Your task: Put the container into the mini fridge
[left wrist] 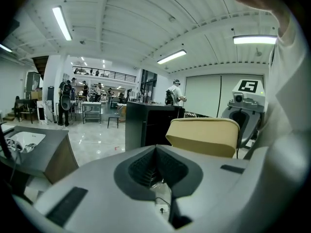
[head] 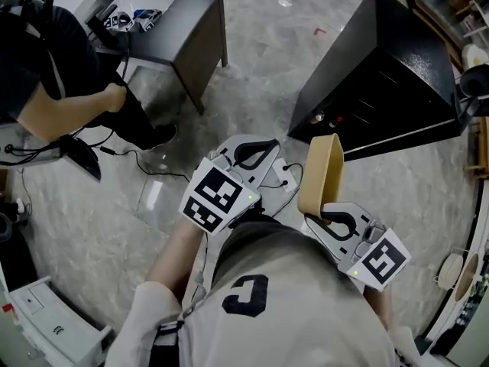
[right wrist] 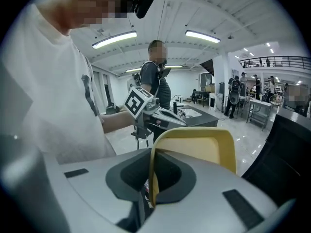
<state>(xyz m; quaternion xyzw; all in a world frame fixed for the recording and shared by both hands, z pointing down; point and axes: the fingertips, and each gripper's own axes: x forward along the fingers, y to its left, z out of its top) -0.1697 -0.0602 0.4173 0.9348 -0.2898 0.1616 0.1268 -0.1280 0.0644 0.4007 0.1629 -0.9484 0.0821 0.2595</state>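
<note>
jaws of right gripper (right wrist: 149,176) pinch the thin wall of a smooth tan container (right wrist: 194,147); left gripper (left wrist: 155,166) jaws closed together.

A dark counter (head: 191,21) stands on the pale marbled floor (head: 260,60) and carries a white tray (head: 153,4). A second person (head: 46,75) stands beside it. Black cables (head: 114,151) lie nearby.

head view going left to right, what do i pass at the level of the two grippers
bystander's arm → left gripper → yellow container → right gripper, clamped on the container's near end. Left out: the dark table and the black mini fridge, which span above these.
</note>
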